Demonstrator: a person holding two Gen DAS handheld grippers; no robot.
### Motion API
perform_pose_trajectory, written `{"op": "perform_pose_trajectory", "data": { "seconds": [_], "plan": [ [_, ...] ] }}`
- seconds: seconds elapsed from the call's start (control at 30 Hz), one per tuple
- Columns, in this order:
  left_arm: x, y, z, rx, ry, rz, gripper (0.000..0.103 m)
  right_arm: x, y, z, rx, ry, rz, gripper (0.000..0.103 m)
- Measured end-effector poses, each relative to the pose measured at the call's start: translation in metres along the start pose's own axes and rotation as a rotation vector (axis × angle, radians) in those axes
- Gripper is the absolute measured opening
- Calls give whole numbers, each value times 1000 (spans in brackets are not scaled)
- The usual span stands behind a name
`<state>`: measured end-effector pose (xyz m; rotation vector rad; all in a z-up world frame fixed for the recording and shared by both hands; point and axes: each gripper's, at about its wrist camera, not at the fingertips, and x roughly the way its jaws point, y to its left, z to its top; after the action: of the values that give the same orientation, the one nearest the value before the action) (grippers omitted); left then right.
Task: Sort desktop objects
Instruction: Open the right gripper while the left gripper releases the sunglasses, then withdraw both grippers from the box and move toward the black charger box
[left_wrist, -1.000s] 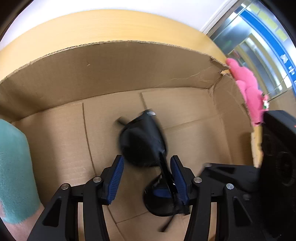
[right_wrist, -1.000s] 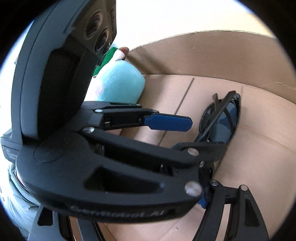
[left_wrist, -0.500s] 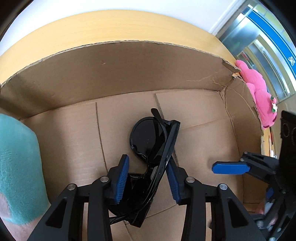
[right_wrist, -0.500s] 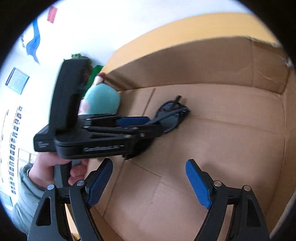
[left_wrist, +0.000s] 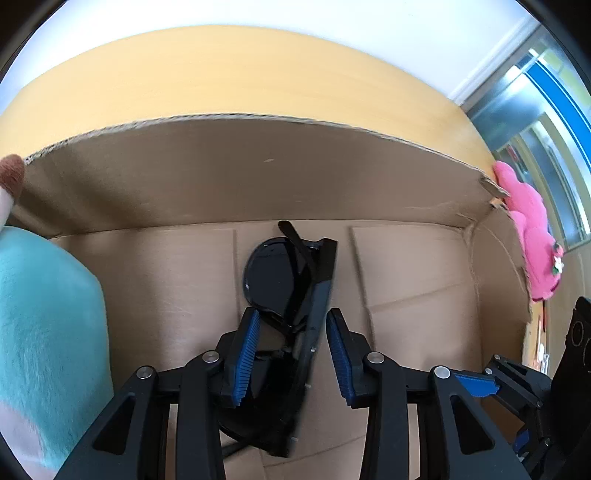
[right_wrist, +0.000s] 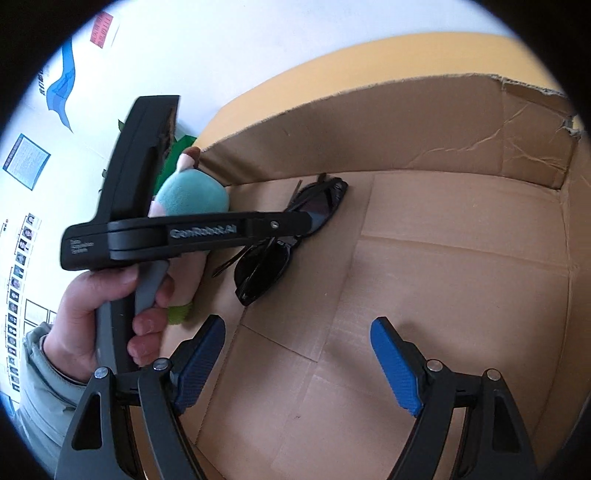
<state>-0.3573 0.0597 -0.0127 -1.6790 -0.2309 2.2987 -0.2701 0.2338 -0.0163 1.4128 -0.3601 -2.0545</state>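
Yellow tabletop (left_wrist: 236, 74) behind brown cardboard box (left_wrist: 258, 173). Black folded sunglasses (left_wrist: 291, 280) lower centre on box floor, between parted pads of left tool (left_wrist: 291, 350), apparently released for sorting. Right tool (right_wrist: 295, 365) wide open, empty, hovering clear.

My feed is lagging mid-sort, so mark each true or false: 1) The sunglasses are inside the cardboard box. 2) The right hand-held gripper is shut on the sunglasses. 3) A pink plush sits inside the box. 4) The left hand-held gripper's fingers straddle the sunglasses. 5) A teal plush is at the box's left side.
1) True: the sunglasses lie on the floor of the cardboard box.
2) False: the right hand-held gripper is open and holds nothing.
3) False: the pink plush is outside, past the right wall.
4) True: the left hand-held gripper has a finger on each side.
5) True: the teal plush is there.
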Motion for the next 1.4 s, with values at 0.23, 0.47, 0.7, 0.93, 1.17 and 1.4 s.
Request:
{"op": "perform_pose_trajectory", "data": {
  "seconds": [0.23, 0.47, 0.7, 0.93, 1.17, 1.4],
  "plan": [
    [-84, -29, -24, 127, -193, -8, 76, -27, 38, -18, -88, -76, -104, 81],
    [-189, -27, -109, 200, -471, 15, 102, -105, 88, -90, -200, -235, -284, 82],
    [-224, -4, -211, 198, -583, 53, 102, -137, 121, -170, -255, -345, -408, 83],
    [-234, -30, -292, 251, -614, 50, 102, -146, 146, -212, -250, -407, -430, 83],
    [-244, -60, -337, 257, -693, 51, 103, -162, 173, -242, -295, -480, -456, 83],
    [-229, -71, -355, 246, -636, -31, 103, -175, 148, -266, -232, -472, -413, 83]
  ]
}}
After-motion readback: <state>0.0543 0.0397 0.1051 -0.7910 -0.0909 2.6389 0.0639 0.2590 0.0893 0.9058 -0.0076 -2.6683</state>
